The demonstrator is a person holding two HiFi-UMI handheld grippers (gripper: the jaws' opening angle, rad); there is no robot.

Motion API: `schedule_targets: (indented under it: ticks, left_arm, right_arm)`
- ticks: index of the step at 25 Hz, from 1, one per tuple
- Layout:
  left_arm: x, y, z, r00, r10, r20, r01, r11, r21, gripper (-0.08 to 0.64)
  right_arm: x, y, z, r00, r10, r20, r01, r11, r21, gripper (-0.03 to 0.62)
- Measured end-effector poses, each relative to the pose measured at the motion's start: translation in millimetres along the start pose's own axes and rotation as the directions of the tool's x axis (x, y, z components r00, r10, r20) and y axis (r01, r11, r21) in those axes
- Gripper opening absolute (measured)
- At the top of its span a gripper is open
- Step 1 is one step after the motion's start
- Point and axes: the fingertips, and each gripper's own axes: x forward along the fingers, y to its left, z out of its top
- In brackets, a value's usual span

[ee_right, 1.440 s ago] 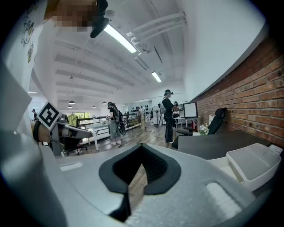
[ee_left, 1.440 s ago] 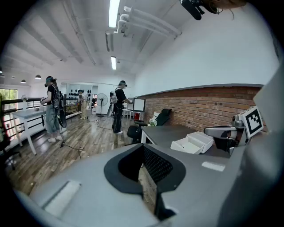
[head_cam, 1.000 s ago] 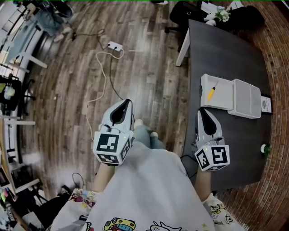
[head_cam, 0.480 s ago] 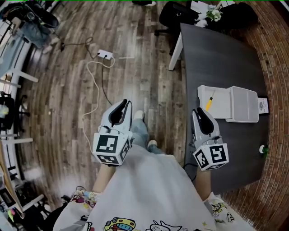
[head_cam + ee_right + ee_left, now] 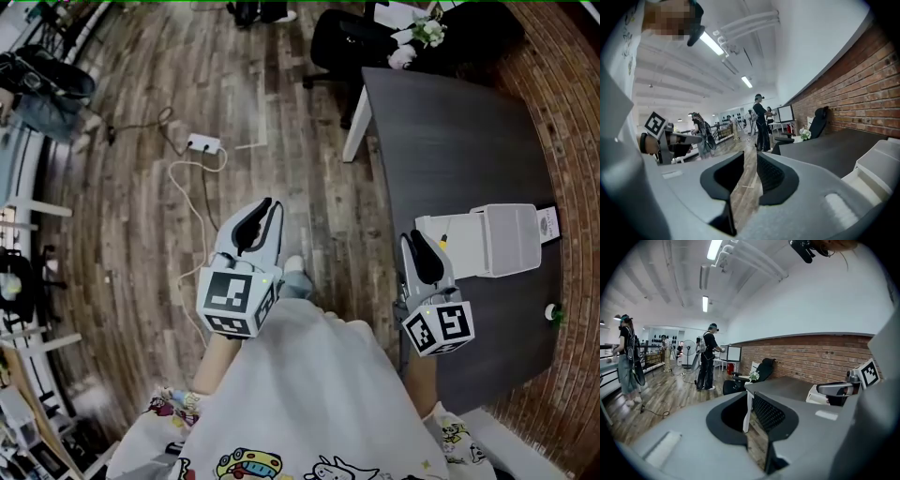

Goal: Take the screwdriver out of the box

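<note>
Box (image 5: 489,240) on table (image 5: 441,131), screwdriver (image 5: 442,242) inside, chair (image 5: 339,39) behind

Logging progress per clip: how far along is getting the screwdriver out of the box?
Done: the white plastic box lies open on the dark grey table. In hand: nothing; the right hand-held gripper, beside the box, has just been opening its jaws, nothing between them. The left hand-held gripper hangs open, empty. Left: gripping and lifting out the yellow-handled screwdriver inside.
</note>
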Motion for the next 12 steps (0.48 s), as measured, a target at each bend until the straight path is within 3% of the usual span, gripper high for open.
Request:
schedule_targets:
  ticks: [3, 12]
  left_arm:
    - [14, 8, 7, 0.999, -0.037, -0.003, 0.037, 0.999, 0.010, 0.046]
    - [45, 28, 6, 0.992, -0.118, -0.045, 0.120, 0.992, 0.032, 0.046]
  right_arm:
    - [24, 5, 5, 1.000, -0.013, -0.021, 0.012, 0.999, -0.030, 0.092]
    - [47, -9, 15, 0.991, -0.131, -0.001, 0.131, 0.991, 0.003, 0.092]
